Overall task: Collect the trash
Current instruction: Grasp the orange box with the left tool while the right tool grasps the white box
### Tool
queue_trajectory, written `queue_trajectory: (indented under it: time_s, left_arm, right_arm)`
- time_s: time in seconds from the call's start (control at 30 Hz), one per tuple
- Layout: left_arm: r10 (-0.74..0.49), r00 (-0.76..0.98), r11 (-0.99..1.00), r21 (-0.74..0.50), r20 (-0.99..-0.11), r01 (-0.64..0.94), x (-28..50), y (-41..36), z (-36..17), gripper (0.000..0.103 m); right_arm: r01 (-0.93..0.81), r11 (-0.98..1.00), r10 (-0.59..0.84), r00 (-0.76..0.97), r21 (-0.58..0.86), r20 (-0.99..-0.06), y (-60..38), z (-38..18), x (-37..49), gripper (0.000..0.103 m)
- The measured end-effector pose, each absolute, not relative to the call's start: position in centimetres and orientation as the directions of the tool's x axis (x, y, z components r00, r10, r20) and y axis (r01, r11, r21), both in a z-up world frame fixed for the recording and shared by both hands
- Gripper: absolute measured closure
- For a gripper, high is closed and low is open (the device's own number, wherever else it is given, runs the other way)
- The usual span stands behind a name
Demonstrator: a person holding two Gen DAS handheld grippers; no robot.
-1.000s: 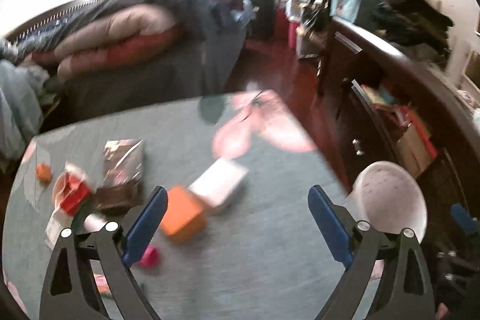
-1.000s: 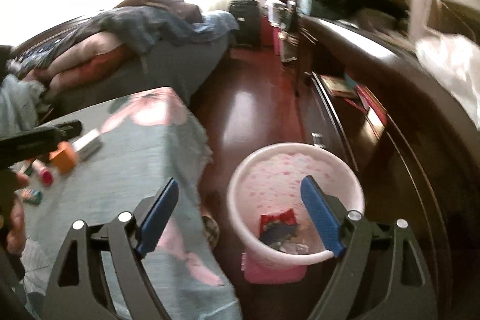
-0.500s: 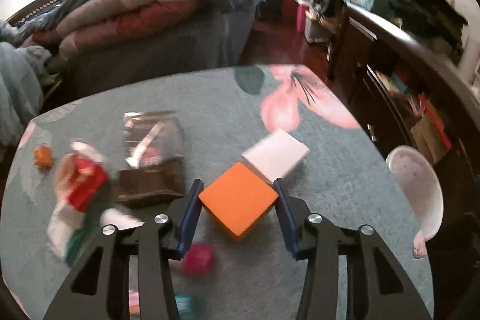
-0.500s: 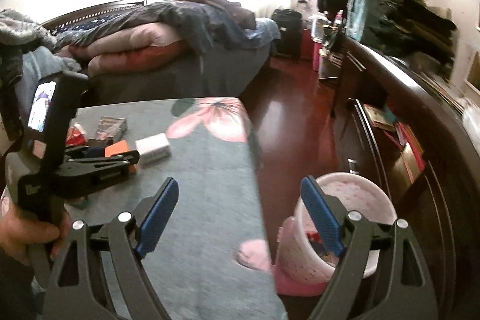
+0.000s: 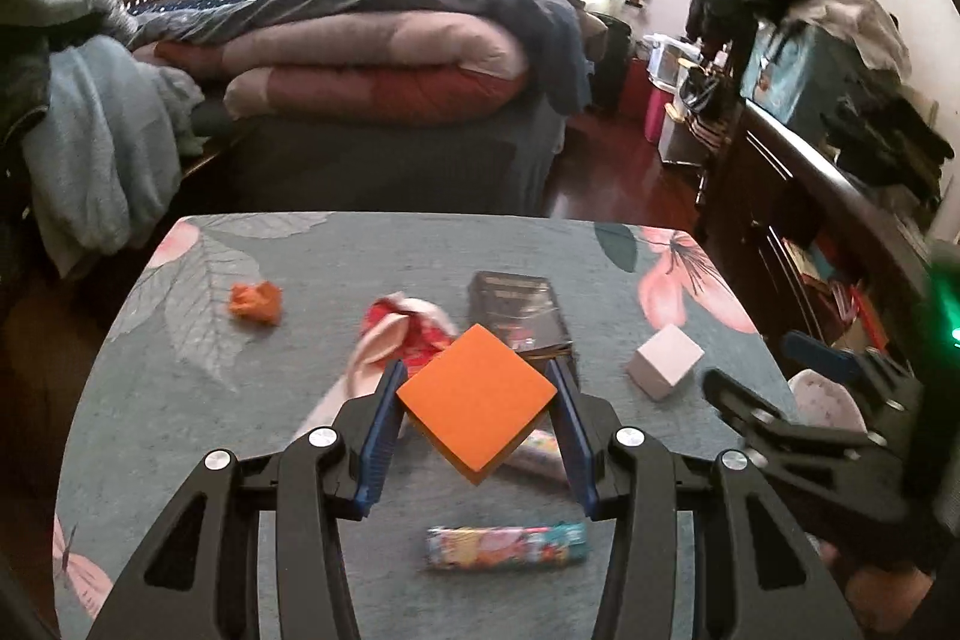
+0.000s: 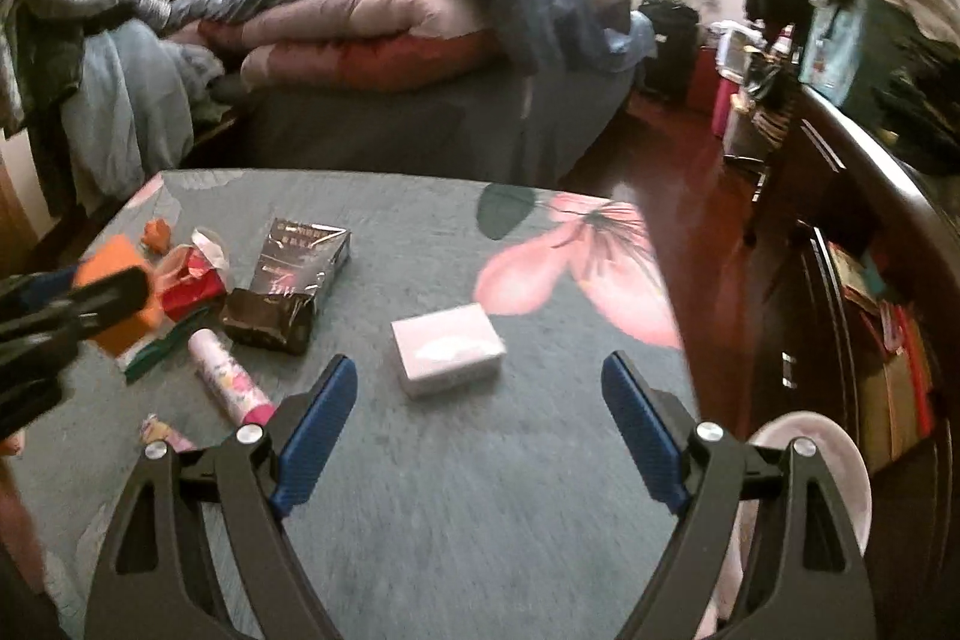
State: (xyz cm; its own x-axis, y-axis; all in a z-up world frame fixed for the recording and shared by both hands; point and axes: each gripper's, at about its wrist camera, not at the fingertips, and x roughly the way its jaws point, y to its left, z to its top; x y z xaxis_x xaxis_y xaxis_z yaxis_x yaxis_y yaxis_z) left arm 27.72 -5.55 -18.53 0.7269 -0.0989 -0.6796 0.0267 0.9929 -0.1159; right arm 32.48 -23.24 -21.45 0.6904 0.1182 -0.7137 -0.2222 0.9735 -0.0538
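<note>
Left gripper [image 5: 477, 403]: clamped on an orange block [image 5: 477, 400], its blue pads pressing on two opposite corners; the jaws have just closed in on it, and the block sits lifted above the table.
Right gripper [image 6: 474, 424]: jaws wide apart, nothing between them, over the bare cloth in front of a white box [image 6: 447, 355].
Table [image 5: 180, 400]: covered by a grey-green cloth with pink flowers.
Trash on the table: dark foil packet [image 6: 288, 280], red-and-white wrapper [image 6: 192, 280], crumpled orange scrap [image 5: 255, 302], pink tube [image 6: 228, 379], colourful candy wrapper [image 5: 504, 547].
Bin [image 6: 840, 478]: white with pink dots, on the floor off the table's right edge.
Background: bed [image 5: 372, 58] piled with folded quilts.
</note>
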Motion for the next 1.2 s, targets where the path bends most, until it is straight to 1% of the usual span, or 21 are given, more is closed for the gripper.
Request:
queue_trajectory:
  time_s: [0.17, 0.3, 0.37, 0.43, 0.47, 0.7, 0.93, 1.2]
  left_arm:
    - [-0.098, 0.726, 0.991, -0.131, -0.681, 0.011, 27.4, -4.4, -18.7, 0.055]
    - [-0.101, 0.725, 0.991, -0.136, -0.682, 0.01, 27.5, -4.0, -18.8, 0.055]
    - [-0.104, 0.722, 0.99, -0.14, -0.684, 0.01, 27.5, -3.9, -19.0, 0.055]
    - [-0.105, 0.718, 0.99, -0.143, -0.688, 0.008, 27.6, -3.9, -19.1, 0.055]
    - [-0.107, 0.718, 0.989, -0.146, -0.687, 0.007, 27.6, -3.9, -19.1, 0.055]
    - [-0.106, 0.725, 0.99, -0.143, -0.681, 0.011, 26.9, -4.2, -18.4, 0.055]
    - [-0.114, 0.745, 0.99, -0.139, -0.657, 0.03, 24.9, -5.5, -16.6, 0.055]
    - [-0.129, 0.761, 0.99, -0.13, -0.635, 0.06, 22.6, -7.6, -14.7, 0.055]
  right_arm:
    - [-0.277, 0.96, 0.151, 0.641, -0.043, -0.752, -21.8, -23.5, 35.5, 0.019]
    - [-0.284, 0.959, 0.163, 0.609, -0.022, -0.776, -21.6, -24.8, 37.3, 0.019]
    - [-0.285, 0.958, 0.17, 0.59, -0.007, -0.789, -21.6, -25.3, 37.8, 0.021]
    - [-0.291, 0.957, 0.188, 0.57, 0.018, -0.8, -21.7, -25.7, 38.1, 0.041]
    - [-0.286, 0.958, 0.185, 0.571, 0.018, -0.799, -21.8, -25.7, 38.0, 0.047]
    - [-0.273, 0.962, 0.186, 0.592, 0.022, -0.784, -22.7, -24.1, 35.8, 0.047]
    - [-0.244, 0.968, 0.204, 0.63, 0.059, -0.749, -25.1, -21.1, 30.7, 0.047]
    - [-0.184, 0.98, 0.18, 0.694, 0.071, -0.698, -27.9, -18.0, 24.8, 0.047]
